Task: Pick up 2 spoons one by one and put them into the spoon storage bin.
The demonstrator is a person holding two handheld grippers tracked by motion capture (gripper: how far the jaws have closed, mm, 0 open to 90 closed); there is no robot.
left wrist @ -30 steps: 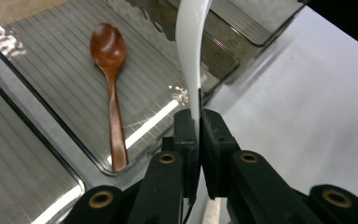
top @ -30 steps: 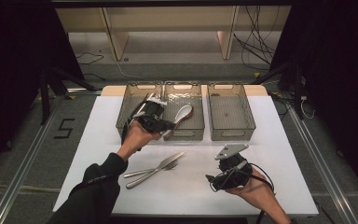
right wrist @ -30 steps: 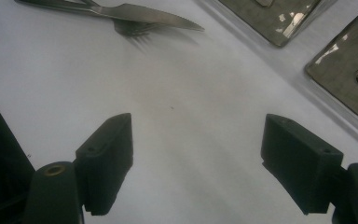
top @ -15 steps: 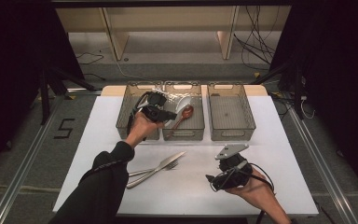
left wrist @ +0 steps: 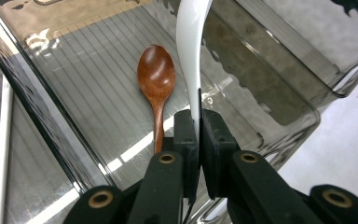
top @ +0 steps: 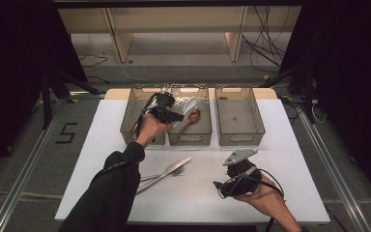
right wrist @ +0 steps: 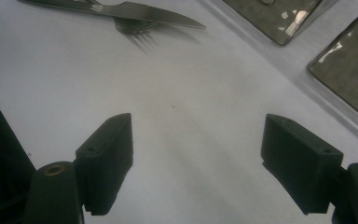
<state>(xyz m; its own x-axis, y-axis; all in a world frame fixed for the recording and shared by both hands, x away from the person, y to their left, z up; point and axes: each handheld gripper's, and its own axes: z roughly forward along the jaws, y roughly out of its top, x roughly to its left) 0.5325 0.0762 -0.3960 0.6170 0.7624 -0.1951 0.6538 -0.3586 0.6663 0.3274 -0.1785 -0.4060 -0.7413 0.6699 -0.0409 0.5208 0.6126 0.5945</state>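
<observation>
The white worktop (top: 101,159) carries three clear bins in a row at its far side, and the middle bin (top: 191,137) is the landmark here. The left bin (top: 130,123) beside it holds what looks like a pale stick (seen through the wall in the left gripper view, hard to name). The right bin (top: 239,116) looks empty apart from a small speck on its floor.

Over the middle bin hangs the left tool (left wrist: 199,135), its jaws pinched tight on the handle of a white spoon (left wrist: 189,42). The spoon's long axis runs straight out from the jaws toward the bin's far end, bowl leading, and it hangs above the bin floor rather than resting on it. Directly below and just to one side lies a brown wooden spoon (left wrist: 156,77), already inside the middle bin, bowl toward the far end and handle toward the tool, so the two spoons lie nearly parallel. My guess is that the coming move is a short drop: the white spoon only needs letting go to land beside the wooden one.

The right tool (right wrist: 196,163) sits well nearer the person than the middle bin, jaws spread wide and holding nothing. A knife (top: 166,171) and fork (top: 174,172) lie together on the worktop, between that tool and the left forearm, nearer the right tool.
</observation>
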